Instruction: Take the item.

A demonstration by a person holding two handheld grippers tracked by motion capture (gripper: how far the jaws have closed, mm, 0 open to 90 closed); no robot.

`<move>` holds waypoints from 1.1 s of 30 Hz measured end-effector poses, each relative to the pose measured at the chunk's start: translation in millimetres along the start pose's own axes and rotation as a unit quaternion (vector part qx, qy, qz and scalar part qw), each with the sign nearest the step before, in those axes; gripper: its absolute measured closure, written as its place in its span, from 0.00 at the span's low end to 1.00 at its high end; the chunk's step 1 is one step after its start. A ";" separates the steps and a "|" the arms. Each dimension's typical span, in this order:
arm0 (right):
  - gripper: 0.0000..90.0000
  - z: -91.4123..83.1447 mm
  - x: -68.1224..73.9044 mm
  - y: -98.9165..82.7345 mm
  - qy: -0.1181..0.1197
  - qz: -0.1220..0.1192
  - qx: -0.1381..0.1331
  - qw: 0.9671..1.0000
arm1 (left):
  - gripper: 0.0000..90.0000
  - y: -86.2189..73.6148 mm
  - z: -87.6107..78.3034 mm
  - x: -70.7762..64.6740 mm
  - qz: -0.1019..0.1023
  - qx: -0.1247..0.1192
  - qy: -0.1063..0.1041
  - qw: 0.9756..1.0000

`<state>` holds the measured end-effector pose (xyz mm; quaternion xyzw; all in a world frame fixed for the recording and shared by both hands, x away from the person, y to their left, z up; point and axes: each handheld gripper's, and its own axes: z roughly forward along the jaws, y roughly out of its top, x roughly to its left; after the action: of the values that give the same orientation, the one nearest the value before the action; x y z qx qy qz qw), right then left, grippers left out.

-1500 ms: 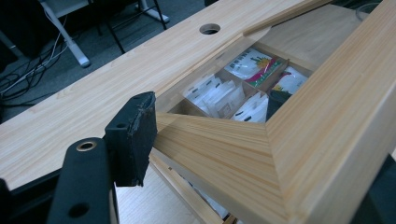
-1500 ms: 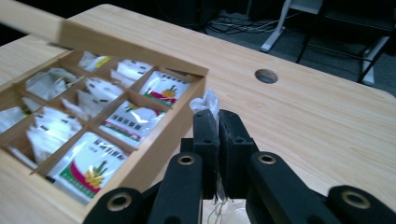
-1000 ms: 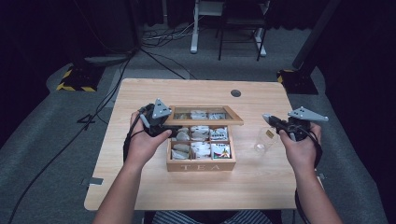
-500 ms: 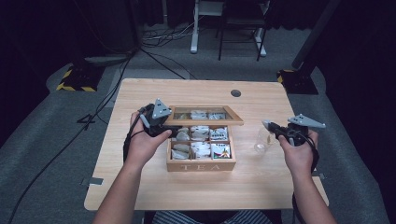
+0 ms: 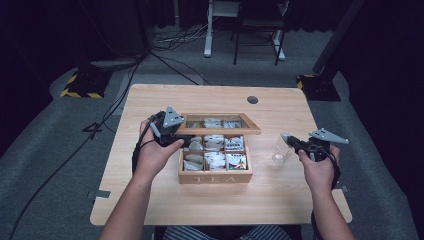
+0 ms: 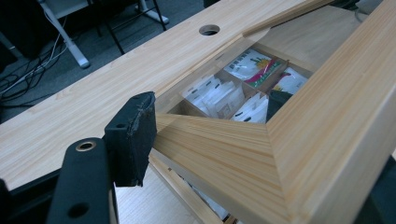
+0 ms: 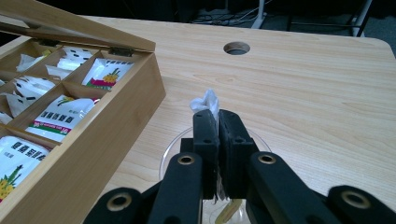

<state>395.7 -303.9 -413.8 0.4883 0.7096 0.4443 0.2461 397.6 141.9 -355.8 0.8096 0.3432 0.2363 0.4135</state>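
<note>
Two grippers busy: my left gripper pinches the tea box lid open, my right gripper clamps a tea bag over the glass. Next, I reckon, lower and release.

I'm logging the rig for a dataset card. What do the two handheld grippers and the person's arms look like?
Both the left gripper and the right gripper are black, each topped by a grey three-cornered plate. Their jaws are flat black arms with brass-ringed holes, ending in blocky black foam pads. A black cable loops from the left gripper past the wrist. The forearms are bare, with no sleeves in view.
</note>
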 end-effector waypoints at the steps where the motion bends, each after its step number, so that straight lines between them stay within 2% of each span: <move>1: 0.96 0.1 -0.1 -0.9 0.000 0.000 -0.001 1.000 | 0.38 0.0 0.0 0.0 0.000 0.000 0.000 1.000; 7: 0.96 0.8 -0.8 -6.4 0.001 0.006 -0.002 1.000 | 0.38 0.0 -0.1 0.0 0.000 0.000 0.000 1.000; 8: 0.93 1.3 -1.2 -7.1 0.003 0.007 0.000 1.000 | 0.38 0.0 -0.1 0.0 0.001 0.000 0.000 1.000; 11: 0.68 1.1 -1.5 -7.9 0.010 0.028 -0.008 1.000 | 0.38 -0.2 -0.1 0.0 0.002 0.000 -0.001 1.000; 13: 0.61 -3.0 -1.2 -4.4 0.000 0.022 -0.012 1.000 | 0.38 -0.5 0.0 -0.1 0.001 0.000 0.000 1.000; 15: 0.59 -7.0 -1.7 0.6 -0.016 0.003 -0.008 1.000 | 0.38 -0.8 -0.1 -0.1 0.003 -0.001 0.000 1.000; 18: 0.59 -9.9 -5.1 6.5 -0.024 -0.008 -0.003 1.000 | 0.38 -0.8 0.0 0.0 0.004 -0.001 0.000 1.000; 24: 0.56 -8.4 -15.4 9.6 -0.045 -0.014 0.024 0.999 | 0.38 -0.7 0.0 0.0 0.004 0.000 0.000 1.000; 27: 0.53 -9.8 -22.0 10.9 -0.054 -0.017 0.025 0.998 | 0.38 -0.8 0.0 0.0 0.005 0.000 0.000 1.000; 33: 0.49 -12.9 -38.1 12.3 -0.059 -0.027 0.041 0.997 | 0.38 -0.5 0.0 0.1 0.003 0.001 -0.001 1.000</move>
<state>406.8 -342.1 -400.1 0.5036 0.7244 0.3790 0.2793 397.5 142.1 -356.2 0.8111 0.3406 0.2369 0.4124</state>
